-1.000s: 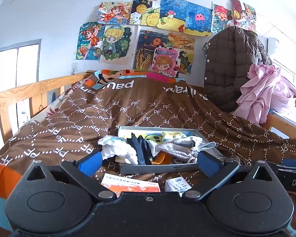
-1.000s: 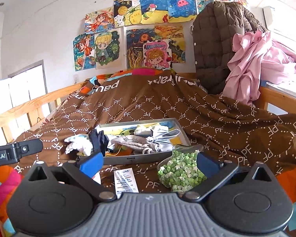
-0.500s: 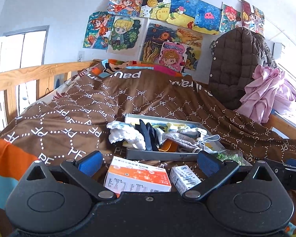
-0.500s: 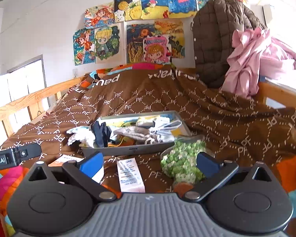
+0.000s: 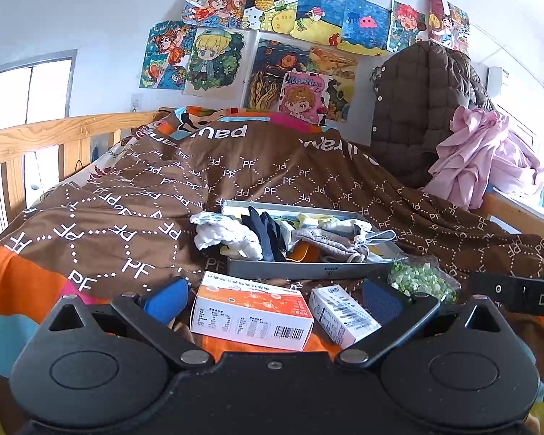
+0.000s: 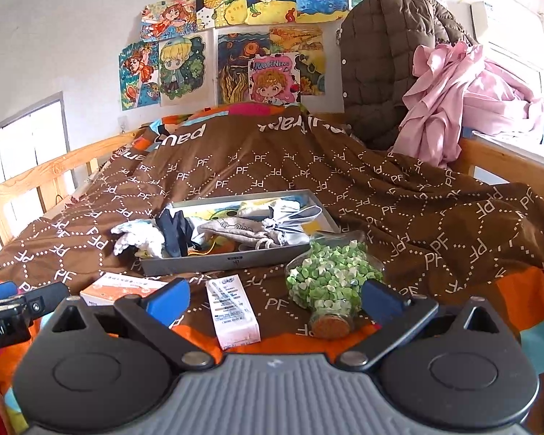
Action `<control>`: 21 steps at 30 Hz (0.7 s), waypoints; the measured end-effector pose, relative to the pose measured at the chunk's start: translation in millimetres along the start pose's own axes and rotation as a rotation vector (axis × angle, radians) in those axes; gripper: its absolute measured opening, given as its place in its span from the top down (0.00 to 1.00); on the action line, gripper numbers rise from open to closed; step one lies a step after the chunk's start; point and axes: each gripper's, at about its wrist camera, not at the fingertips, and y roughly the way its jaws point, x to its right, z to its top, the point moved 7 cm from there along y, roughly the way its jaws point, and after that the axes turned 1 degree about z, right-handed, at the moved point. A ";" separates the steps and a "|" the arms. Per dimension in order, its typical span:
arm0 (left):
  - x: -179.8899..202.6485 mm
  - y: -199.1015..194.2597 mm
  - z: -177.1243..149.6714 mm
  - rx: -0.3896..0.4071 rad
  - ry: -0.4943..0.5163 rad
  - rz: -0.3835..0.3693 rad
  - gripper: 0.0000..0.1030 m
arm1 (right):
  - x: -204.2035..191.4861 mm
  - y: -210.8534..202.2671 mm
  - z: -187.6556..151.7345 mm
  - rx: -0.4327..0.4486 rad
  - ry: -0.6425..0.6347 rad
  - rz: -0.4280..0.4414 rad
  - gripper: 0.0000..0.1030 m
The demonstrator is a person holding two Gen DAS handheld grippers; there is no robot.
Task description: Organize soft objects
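In the left wrist view, the left gripper (image 5: 272, 295) spreads wide and empty at the bottom of the frame, over an orange-and-white box (image 5: 252, 310); the grey tray (image 5: 293, 267) of soft items, a white glove (image 5: 223, 232) draped over its left rim, sits at centre. In the right wrist view, the right gripper (image 6: 275, 299) gapes empty at lower centre, flanking a jar of green hearts (image 6: 332, 281); the tray (image 6: 214, 261) lies mid-frame.

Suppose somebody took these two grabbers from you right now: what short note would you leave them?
Left gripper: open, empty.
Right gripper: open, empty.
The grey tray on the brown bedspread holds soft things: a dark glove, a beige pouch. A white cloth hangs over its left edge.
In front: orange box, small white box, jar of green hearts.
Left to do: tuck the cloth in and tidy the rest.
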 end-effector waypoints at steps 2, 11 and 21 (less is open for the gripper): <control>-0.3 -1.7 -3.0 -0.004 0.006 0.007 0.01 | -2.3 -0.3 -1.6 -0.003 -0.008 -0.005 0.00; -0.7 -5.3 -18.4 -0.040 0.006 0.037 0.01 | -7.8 3.0 -7.6 -0.027 -0.021 -0.003 0.00; -7.7 -5.0 -22.1 -0.050 0.002 0.090 0.01 | -8.8 7.8 -13.3 -0.061 -0.009 0.012 0.00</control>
